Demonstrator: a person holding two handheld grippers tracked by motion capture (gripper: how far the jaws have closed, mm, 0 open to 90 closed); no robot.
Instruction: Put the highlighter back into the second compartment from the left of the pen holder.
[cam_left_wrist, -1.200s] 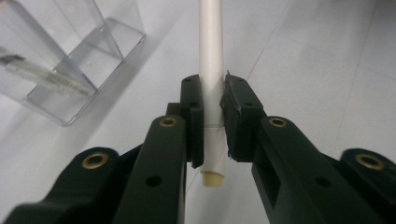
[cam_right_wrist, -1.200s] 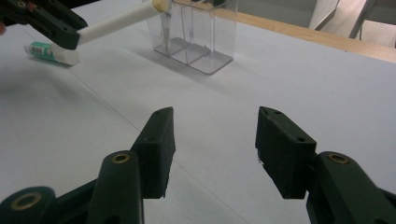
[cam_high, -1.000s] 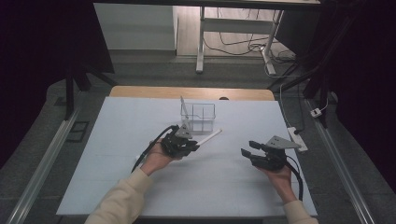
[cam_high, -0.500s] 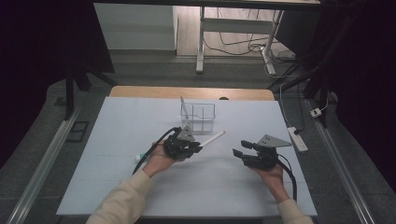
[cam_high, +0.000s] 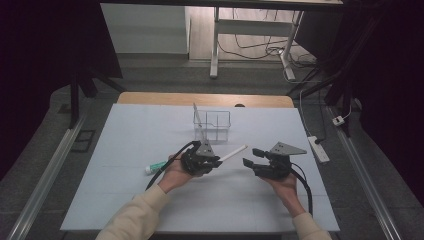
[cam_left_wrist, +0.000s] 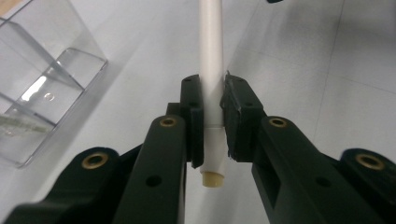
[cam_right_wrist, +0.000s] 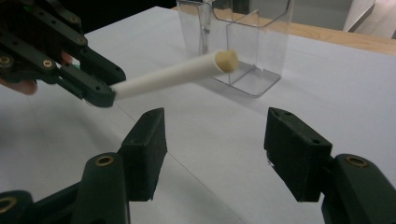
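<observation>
- left tool (cam_left_wrist: 211, 116) clamped on the white stick (cam_left_wrist: 210, 56), gripped near its butt end, above the counter (cam_high: 125, 130).
- right tool (cam_right_wrist: 215, 149) has just been opening, nothing between; stick tip ahead of it, apart.

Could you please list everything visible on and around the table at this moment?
white tube: one, white with a cream end, clamped in the left gripper, pointing toward the right gripper
clear organiser: one, transparent plastic with compartments, far middle of the table, a thin stick standing in it
toothpaste tube: one, white and green, lying on the table beside the left hand
table: one, pale blue-white top, wooden far edge
power strip: one, white, off the table's right edge
left gripper: one, black, jaws shut on the white tube
right gripper: one, black, jaws just opening, nothing between them
</observation>
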